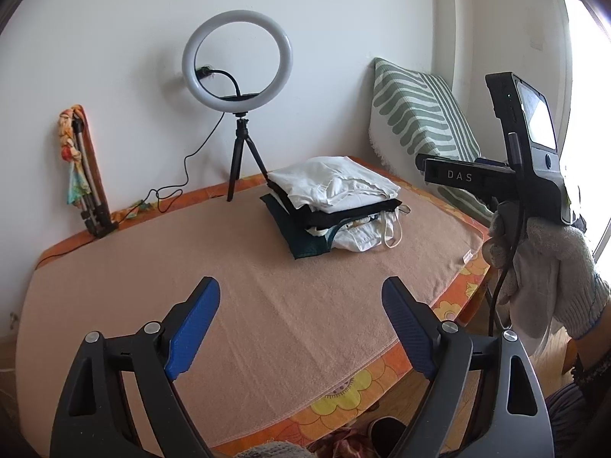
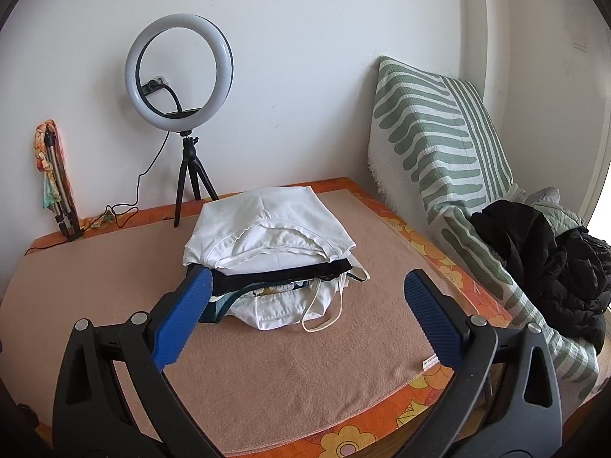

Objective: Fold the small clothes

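On beige towel (image 2: 267, 374), folded stack (image 2: 267, 229), level.

The right gripper (image 2: 307, 294) hangs over the near part of a peach blanket (image 2: 267, 374) with its blue-padded jaws spread wide and nothing between them. Beyond lies a stack of folded clothes (image 2: 273, 255) — a white garment (image 2: 267, 225) on top, black and teal layers below. A ring light (image 2: 179, 72) on a tripod stands by the wall; a black jacket (image 2: 546, 263) is heaped on the striped green throw (image 2: 431, 133) to the right.
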### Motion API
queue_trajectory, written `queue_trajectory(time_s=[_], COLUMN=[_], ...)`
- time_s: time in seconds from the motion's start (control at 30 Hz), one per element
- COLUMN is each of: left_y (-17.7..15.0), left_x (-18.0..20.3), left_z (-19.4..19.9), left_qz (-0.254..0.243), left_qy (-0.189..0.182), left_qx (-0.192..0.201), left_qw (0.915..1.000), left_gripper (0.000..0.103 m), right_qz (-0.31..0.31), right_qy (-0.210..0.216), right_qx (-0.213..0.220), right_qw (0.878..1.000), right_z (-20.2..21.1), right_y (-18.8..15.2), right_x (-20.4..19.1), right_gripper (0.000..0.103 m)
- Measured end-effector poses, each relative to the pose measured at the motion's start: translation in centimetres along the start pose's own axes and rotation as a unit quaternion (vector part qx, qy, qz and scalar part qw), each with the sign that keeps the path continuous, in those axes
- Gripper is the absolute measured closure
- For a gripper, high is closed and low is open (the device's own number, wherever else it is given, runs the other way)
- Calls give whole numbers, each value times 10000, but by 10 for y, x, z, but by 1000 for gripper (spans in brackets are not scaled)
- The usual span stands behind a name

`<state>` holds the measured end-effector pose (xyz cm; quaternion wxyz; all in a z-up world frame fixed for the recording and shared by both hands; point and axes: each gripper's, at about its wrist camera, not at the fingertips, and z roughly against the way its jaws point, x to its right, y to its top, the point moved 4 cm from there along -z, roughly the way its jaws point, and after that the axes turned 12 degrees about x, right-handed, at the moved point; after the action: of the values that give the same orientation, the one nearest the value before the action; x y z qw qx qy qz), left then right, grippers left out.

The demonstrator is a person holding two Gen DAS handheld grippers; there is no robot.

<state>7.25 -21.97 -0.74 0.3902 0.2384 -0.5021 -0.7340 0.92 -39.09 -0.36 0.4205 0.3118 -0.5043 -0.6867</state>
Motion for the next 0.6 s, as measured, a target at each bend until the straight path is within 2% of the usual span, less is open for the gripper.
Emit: queue_trajectory(time_s=[0.03, 0.07, 0.17, 0.43, 0.6], left_y=[-2, -3, -6, -10, -9], left_x=[-1, -2, -4, -14, -16], left_z=[1, 2, 6, 6, 11], left_qz=[22, 36, 27, 103, 66], left_qy=[-35, -27, 8, 141, 236], left_qx=[-4, 24, 125, 26, 108], left_qw=[10000, 10000, 9999, 9998, 9996], left_gripper=[5, 4, 4, 4, 4], right_qz=[-54, -65, -90, -82, -26], right_qy=[39, 40, 47, 159, 140], right_qx=[-10, -18, 10, 113, 196], right_qw=[10000, 10000, 9999, 9998, 9997], right_z=[3, 5, 10, 19, 22], right_y=[-4, -7, -15, -16, -15], right_x=[0, -1, -3, -13, -19], right_gripper=[1, 1, 1, 1, 1])
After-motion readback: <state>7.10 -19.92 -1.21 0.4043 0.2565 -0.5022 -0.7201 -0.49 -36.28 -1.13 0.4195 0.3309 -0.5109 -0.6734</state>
